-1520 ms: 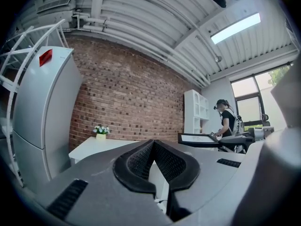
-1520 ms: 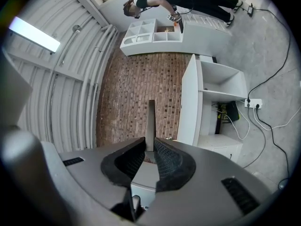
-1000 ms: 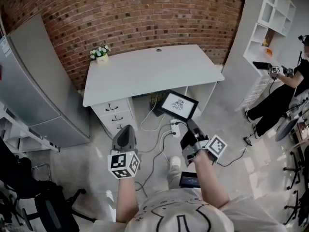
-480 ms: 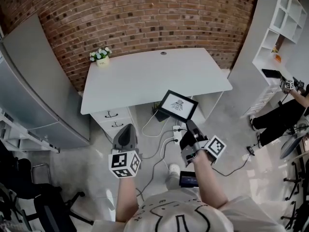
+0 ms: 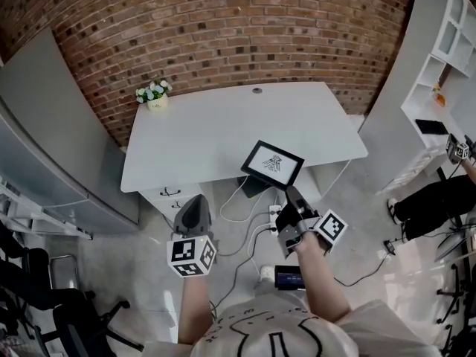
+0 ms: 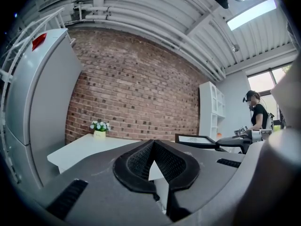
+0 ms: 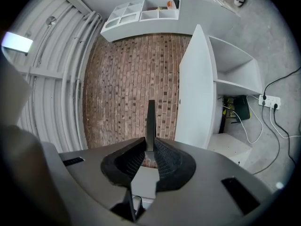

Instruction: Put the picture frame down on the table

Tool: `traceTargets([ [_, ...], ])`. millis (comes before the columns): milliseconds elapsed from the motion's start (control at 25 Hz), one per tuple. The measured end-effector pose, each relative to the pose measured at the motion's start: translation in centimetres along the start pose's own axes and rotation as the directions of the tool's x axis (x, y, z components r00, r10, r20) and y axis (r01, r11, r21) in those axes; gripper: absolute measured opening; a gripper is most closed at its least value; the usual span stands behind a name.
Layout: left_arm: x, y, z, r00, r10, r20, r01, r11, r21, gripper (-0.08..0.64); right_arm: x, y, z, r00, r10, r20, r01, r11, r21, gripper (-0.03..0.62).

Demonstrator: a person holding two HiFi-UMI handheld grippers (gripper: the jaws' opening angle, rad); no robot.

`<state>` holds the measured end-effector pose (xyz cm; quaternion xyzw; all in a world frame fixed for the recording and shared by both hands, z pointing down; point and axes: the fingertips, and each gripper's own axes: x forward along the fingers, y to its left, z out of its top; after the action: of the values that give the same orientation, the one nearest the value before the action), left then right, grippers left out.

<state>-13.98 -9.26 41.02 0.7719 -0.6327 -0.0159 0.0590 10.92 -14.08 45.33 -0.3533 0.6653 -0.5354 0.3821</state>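
Picture frame [image 5: 272,162] held in the right gripper [image 5: 290,193], seen against the near edge of the table [image 5: 186,140], not yet down.
Right jaws clamp the frame's rim. Left gripper [image 5: 193,208] is pinched together and empty. Judged: approach step; next, carry the frame over the bare white top, lower it, let go. Brick wall [image 5: 223,28] behind; flower pot [image 5: 154,95] at the far-left corner.

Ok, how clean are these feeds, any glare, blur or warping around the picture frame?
Head view: sharp, evenly lit, no glare on the black picture frame; fisheye bows the red brick wall. Left gripper view: ceiling light strip blown out, corners dark. Right gripper view: image rolled sideways, so the white table looks upright; frame seen edge-on.
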Motion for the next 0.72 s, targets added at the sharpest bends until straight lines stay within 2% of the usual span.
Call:
traceTargets([
  [480, 8.6, 0.9, -1.1, 0.997, 0.080, -0.018, -0.081, 0.996, -0.028, 0.012, 8.2, -3.0, 4.9, 0.997, -0.015, -0.076, 0.016, 1.000, 0.020, 0.063],
  [720, 11.6, 1.1, -1.8, 0.994, 0.110, -0.019, -0.111, 0.993, -0.040, 0.012, 11.0, -4.4, 6.0, 0.991, -0.030, -0.129, 0.032, 0.999, 0.012, 0.063],
])
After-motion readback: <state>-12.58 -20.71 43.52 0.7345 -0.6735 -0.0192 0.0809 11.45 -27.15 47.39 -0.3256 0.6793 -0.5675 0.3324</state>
